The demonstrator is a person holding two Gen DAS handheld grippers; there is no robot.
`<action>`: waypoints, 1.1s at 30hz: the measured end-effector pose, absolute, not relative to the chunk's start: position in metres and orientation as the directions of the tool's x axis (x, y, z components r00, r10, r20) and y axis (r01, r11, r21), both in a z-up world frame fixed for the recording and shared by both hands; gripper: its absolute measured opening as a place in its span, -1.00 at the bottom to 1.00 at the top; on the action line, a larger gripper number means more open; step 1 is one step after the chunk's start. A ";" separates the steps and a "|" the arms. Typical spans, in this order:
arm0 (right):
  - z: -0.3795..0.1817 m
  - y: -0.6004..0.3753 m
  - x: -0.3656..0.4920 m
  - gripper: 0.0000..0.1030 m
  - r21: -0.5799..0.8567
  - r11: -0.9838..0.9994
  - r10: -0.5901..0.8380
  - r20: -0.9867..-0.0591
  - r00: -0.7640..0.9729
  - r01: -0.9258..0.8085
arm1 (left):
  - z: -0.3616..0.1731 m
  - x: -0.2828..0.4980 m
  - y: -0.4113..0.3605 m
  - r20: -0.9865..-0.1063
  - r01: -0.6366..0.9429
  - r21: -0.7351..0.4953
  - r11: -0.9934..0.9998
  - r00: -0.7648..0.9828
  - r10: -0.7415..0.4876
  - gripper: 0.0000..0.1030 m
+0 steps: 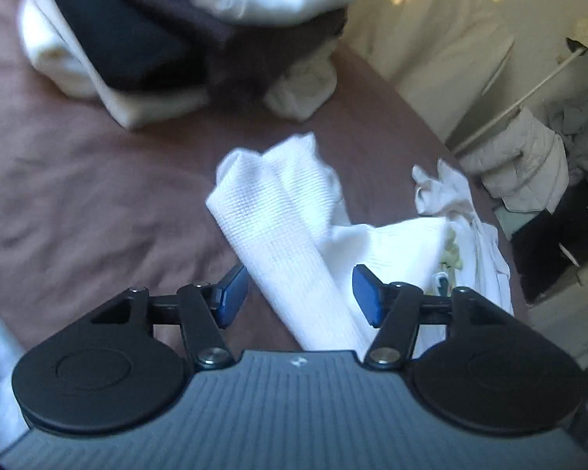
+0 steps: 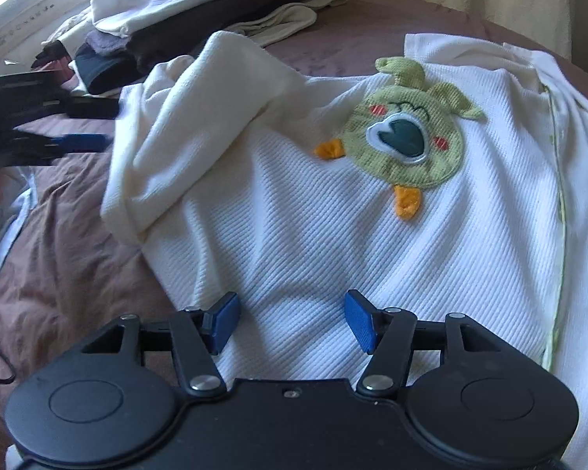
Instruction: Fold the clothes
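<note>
The left gripper has its jaws parted, a folded white sleeve lying between the blue pads without being pinched; the right gripper is likewise spread, released, hovering tilted down over the white garment just below its green bird patch; the garment lies flat on the mauve bedspread; beyond the patch sits a stack of folded clothes.
</note>
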State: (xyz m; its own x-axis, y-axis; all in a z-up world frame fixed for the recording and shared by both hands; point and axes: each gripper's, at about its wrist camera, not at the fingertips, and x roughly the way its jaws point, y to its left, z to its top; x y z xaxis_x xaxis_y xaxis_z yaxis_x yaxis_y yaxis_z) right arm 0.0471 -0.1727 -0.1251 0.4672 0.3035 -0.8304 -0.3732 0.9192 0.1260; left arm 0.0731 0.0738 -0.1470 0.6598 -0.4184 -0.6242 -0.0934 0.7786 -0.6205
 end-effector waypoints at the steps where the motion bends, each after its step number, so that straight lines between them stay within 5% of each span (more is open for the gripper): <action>1: -0.125 -0.171 0.045 0.30 0.142 0.913 0.319 -0.834 0.451 -0.382 | -0.154 0.081 0.070 -0.631 -0.090 -0.615 0.783 0.653 -0.420 0.12; 3: -0.125 -0.171 0.041 0.33 0.236 0.887 0.394 -0.836 0.383 -0.397 | -0.153 0.086 0.061 -0.615 -0.069 -0.591 0.804 0.683 -0.394 -0.01; 4: -0.126 -0.170 0.040 0.36 0.305 0.861 0.449 -0.832 0.326 -0.408 | -0.150 0.088 0.055 -0.614 -0.053 -0.564 0.824 0.695 -0.375 -0.61; 5: -0.127 -0.169 0.038 0.38 0.330 0.845 0.472 -0.829 0.298 -0.420 | -0.145 0.089 0.050 -0.627 -0.040 -0.518 0.854 0.697 -0.347 -0.88; 7: -0.129 -0.162 0.032 0.38 0.283 0.841 0.450 -0.838 0.308 -0.461 | -0.129 0.086 0.043 -0.630 -0.041 -0.416 0.908 0.733 -0.255 -0.92; 11: -0.132 -0.150 0.023 0.42 0.192 0.821 0.413 -0.849 0.328 -0.538 | -0.069 0.054 0.042 -0.476 -0.136 -0.195 0.971 0.879 0.028 -0.92; 16: -0.136 -0.144 0.022 0.66 0.183 0.808 0.422 -0.842 0.335 -0.560 | -0.027 0.030 0.055 -0.358 -0.189 -0.244 0.951 0.929 0.093 -0.92; 23: -0.132 -0.138 0.014 0.68 0.165 0.788 0.426 -0.842 0.332 -0.593 | -0.040 0.016 0.012 -0.358 0.114 -0.402 0.908 0.894 -0.270 -0.91; 26: -0.126 -0.138 0.003 0.68 0.222 0.726 0.499 -0.821 0.276 -0.651 | -0.067 0.009 -0.020 -0.473 0.229 -0.436 0.870 0.765 -0.438 -0.87; 30: -0.127 -0.135 -0.010 0.66 0.317 0.623 0.581 -0.800 0.152 -0.715 | -0.115 0.004 -0.044 -0.694 0.186 -0.393 0.901 0.582 -0.423 -0.80; 33: -0.126 -0.139 -0.013 0.62 0.317 0.628 0.585 -0.794 0.163 -0.710 | -0.128 -0.006 -0.027 -0.698 0.130 -0.464 0.876 0.556 -0.452 -0.76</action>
State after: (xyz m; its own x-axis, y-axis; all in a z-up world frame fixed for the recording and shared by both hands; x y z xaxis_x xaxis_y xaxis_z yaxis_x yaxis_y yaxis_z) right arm -0.0132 -0.1385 -0.1261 0.1632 0.5855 -0.7941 -0.7105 0.6282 0.3172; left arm -0.0059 -0.0266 -0.1285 0.5563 -0.4516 -0.6976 0.1302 0.8765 -0.4635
